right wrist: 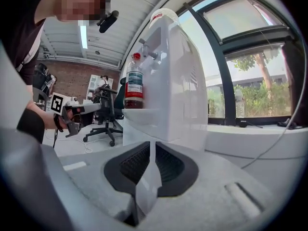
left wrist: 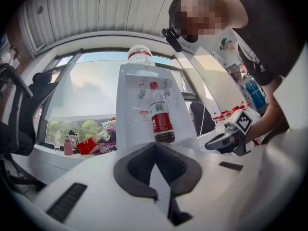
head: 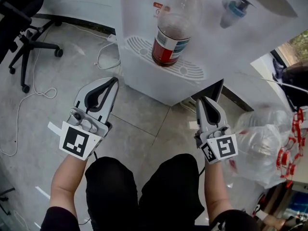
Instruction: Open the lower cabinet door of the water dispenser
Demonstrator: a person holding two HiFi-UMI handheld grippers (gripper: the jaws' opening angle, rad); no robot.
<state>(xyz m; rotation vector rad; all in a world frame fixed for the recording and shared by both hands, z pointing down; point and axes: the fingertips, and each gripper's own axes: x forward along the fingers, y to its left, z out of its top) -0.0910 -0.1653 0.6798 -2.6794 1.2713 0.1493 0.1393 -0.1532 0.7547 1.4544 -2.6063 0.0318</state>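
A person holds the left gripper [head: 114,81] and right gripper [head: 205,101], both closed on nothing, low before the water dispenser [head: 139,13], apparently to reach its lower cabinet door [head: 144,78], still closed beneath the bottle-bearing drip tray [head: 139,47].

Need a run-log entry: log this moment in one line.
left tongs shut, empty | right tongs shut, empty | water dispenser untouched

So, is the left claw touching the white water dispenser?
Apart. The right gripper view shows a clear gap between the left claw and the white water dispenser.
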